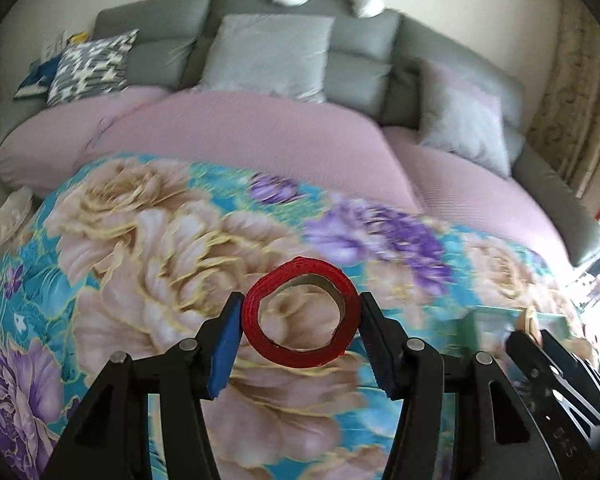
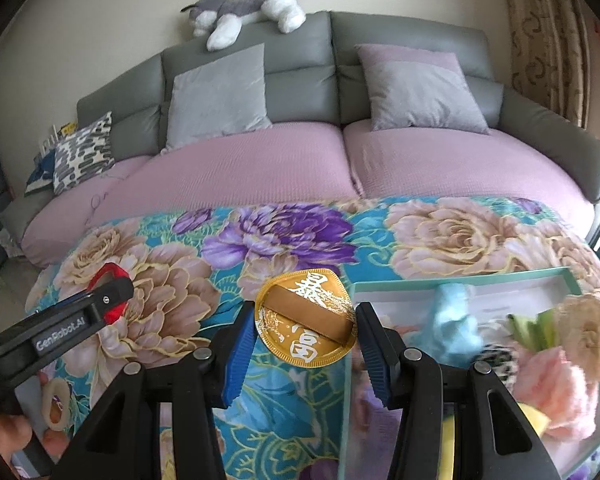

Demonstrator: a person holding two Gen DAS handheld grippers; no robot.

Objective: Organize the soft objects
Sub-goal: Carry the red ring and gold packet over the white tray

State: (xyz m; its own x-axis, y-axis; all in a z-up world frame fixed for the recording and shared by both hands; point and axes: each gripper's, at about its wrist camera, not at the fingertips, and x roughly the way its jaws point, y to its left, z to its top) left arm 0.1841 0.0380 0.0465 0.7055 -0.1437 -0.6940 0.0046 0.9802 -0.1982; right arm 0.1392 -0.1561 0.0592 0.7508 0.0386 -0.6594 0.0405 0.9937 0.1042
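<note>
Above the floral-covered bench [image 2: 292,236], the left gripper [image 1: 300,324] pinches a red fabric ring [image 1: 301,314] and the right gripper [image 2: 305,332] a gold fan-shaped ornament [image 2: 306,318]; light edge grips risk drops short of the teal tray [image 2: 428,276] at right.

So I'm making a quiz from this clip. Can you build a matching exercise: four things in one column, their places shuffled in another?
1. red ring
2. gold ornament
3. plush dog
4. patterned pillow

A. on the sofa's backrest top
B. in the right tool
C. at the sofa's left end
D. in the left tool

Pairs: 1-D, 2-B, 3-A, 4-C
</note>
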